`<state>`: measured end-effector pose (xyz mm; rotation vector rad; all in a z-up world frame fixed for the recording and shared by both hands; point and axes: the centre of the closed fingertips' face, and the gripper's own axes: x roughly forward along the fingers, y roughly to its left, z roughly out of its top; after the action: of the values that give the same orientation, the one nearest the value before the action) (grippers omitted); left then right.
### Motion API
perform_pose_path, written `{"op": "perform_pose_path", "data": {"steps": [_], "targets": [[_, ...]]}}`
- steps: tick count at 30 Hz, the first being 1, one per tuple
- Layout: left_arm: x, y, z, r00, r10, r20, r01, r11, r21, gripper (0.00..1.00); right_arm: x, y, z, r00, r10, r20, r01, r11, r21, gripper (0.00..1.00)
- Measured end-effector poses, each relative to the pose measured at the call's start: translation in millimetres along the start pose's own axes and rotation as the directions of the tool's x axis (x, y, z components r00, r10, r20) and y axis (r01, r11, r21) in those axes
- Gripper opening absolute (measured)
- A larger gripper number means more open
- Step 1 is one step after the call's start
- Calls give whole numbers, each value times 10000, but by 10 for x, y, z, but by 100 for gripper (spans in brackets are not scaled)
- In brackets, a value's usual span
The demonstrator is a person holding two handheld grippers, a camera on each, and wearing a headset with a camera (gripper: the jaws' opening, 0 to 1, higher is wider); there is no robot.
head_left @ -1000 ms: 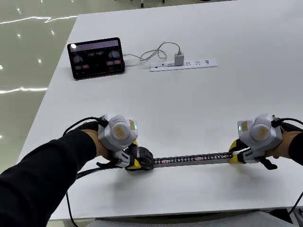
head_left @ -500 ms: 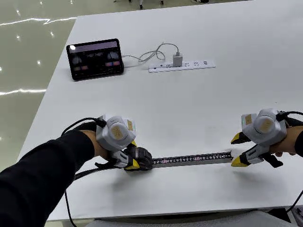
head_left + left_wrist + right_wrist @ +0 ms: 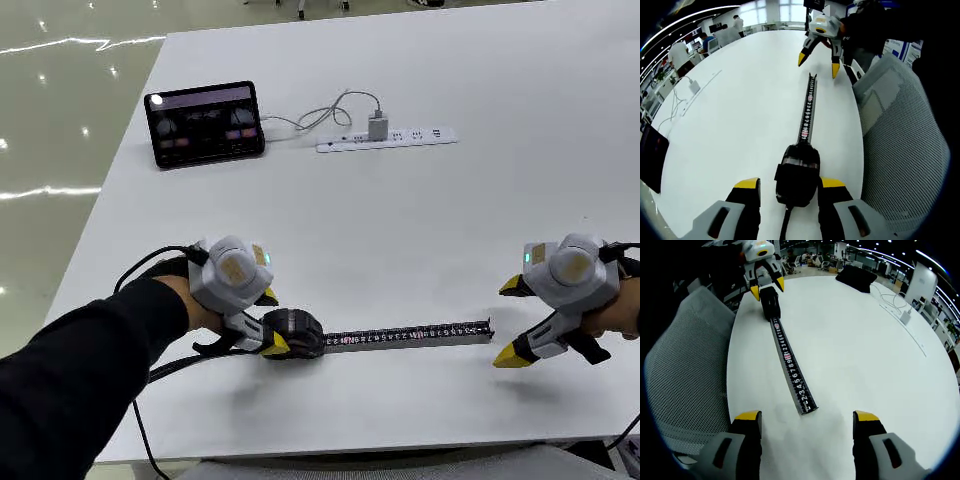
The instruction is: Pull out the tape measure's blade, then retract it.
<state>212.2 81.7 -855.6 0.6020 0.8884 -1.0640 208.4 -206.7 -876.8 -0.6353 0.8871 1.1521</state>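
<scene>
Jaws of the right gripper are standing wide apart and holding nothing. The blade is ending just ahead of them, its tip lying loose on the table between the two yellow tips and touching neither. In the head view this gripper is hovering at the lower right, a little beyond the blade's end.

Jaws of the left gripper are sitting much closer together, one on each side of the case at the bottom of the left gripper view. A thin gap seems to be showing on one side, so I cannot tell whether they are clamping the case or merely flanking it. In the head view the left gripper is resting at the lower left with the case right at its tips.

The blade is running flat and straight across the near part of the table, from the case towards the right gripper. A tablet and a power strip are lying well away at the top of the frame.

Judging by this, the pulling-out is looking finished, since a long stretch of blade is lying exposed and the pulling gripper is free of it. Retracting is looking like the part not yet done.
</scene>
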Motion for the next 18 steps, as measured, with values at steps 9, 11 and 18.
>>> {"op": "perform_pose_path", "data": {"steps": [9, 11, 18], "targets": [[-99, 178, -205, 9931, 1163, 143, -1127, 9812, -1564, 81, -48, 13, -90, 9972, -623, 409, 574, 9923, 1100, 81], [-127, 199, -238, 9902, 1375, 242, -1300, 9713, -1994, 86, -66, 5, -95, 9941, -884, 627, 798, 9886, 1280, 85], [-215, 244, -345, 9814, 1702, 883, -1316, 9328, -3355, 95, -139, 55, -147, 9872, -1280, 947, 1119, 9809, 1591, 95]]}}
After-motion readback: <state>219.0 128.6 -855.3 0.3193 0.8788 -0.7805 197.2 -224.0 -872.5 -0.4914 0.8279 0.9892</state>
